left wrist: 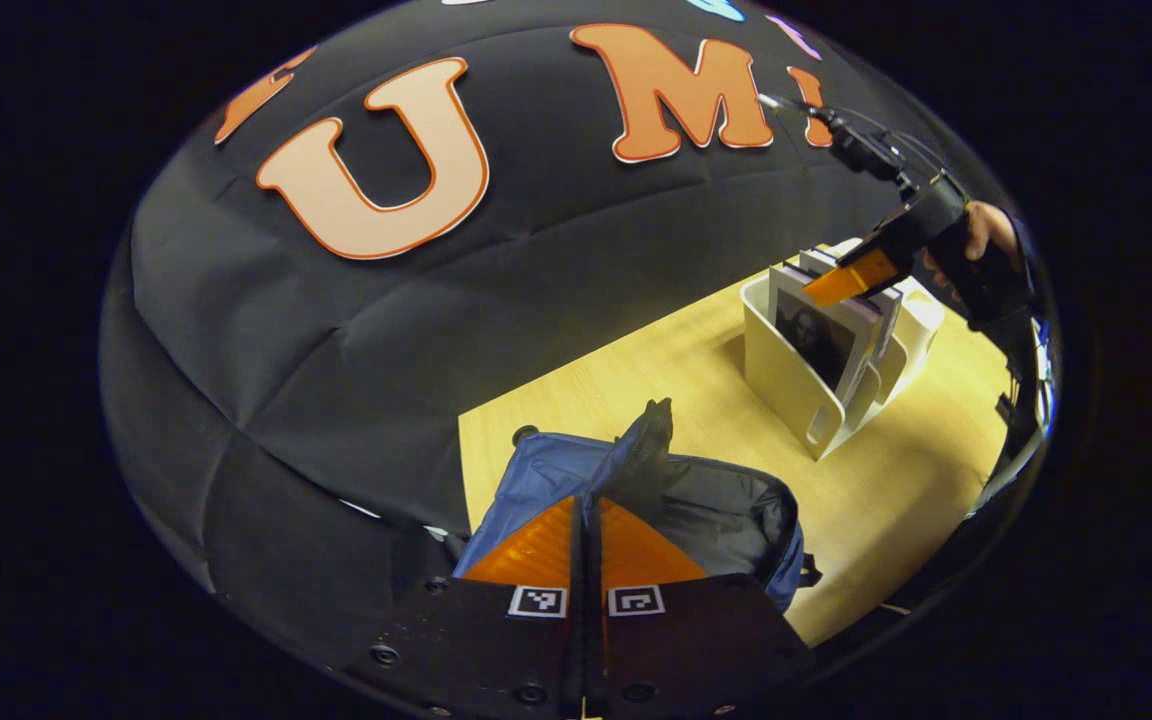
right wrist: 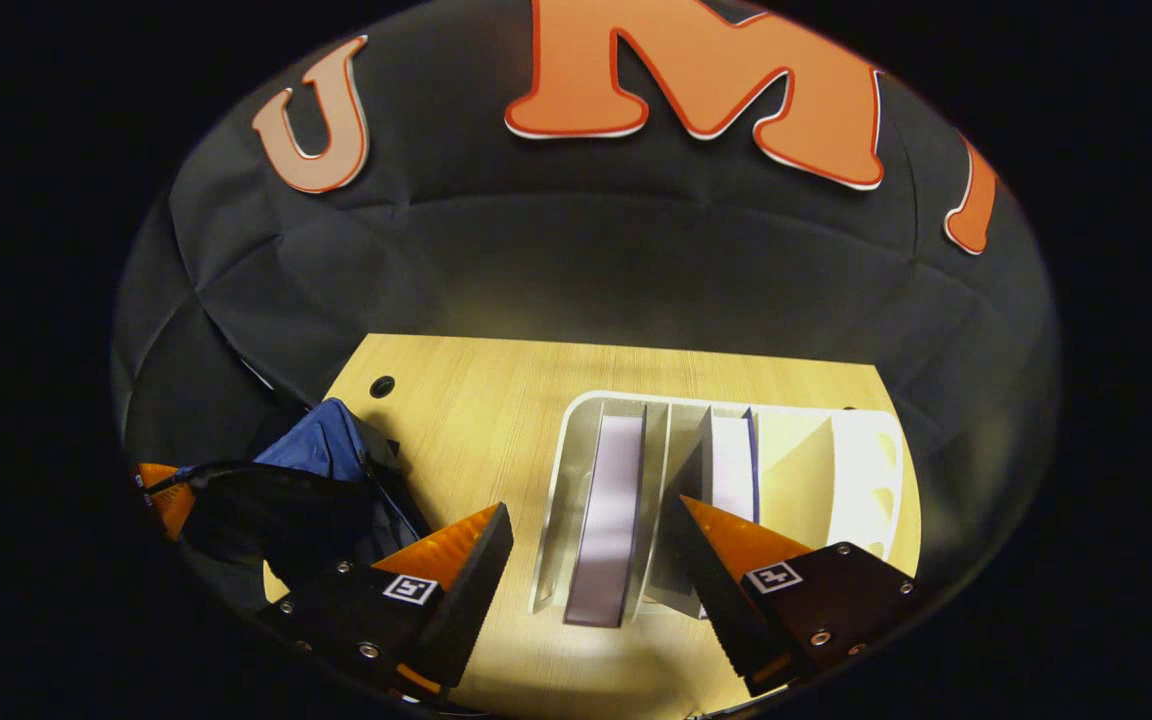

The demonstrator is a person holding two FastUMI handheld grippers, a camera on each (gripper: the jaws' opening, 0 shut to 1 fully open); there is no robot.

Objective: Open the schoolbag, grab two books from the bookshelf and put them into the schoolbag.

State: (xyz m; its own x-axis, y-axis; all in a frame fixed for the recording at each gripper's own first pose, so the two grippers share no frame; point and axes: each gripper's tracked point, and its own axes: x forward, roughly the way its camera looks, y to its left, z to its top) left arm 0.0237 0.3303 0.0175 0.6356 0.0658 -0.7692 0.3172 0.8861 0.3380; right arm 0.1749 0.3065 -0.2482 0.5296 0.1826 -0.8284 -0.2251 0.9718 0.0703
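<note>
The lavender book (right wrist: 608,520), upright in the white bookshelf (right wrist: 576,420) on the table (right wrist: 476,400), is judged stiff and fairly light (spine pinch best w/ spread right claw (right wrist: 591,560)); left claw (left wrist: 584,540) clenched on schoolbag (left wrist: 736,510) fabric.

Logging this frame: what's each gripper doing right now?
Left gripper: shut on the bag flap.
Right gripper: open above a book, holding nothing.
</note>
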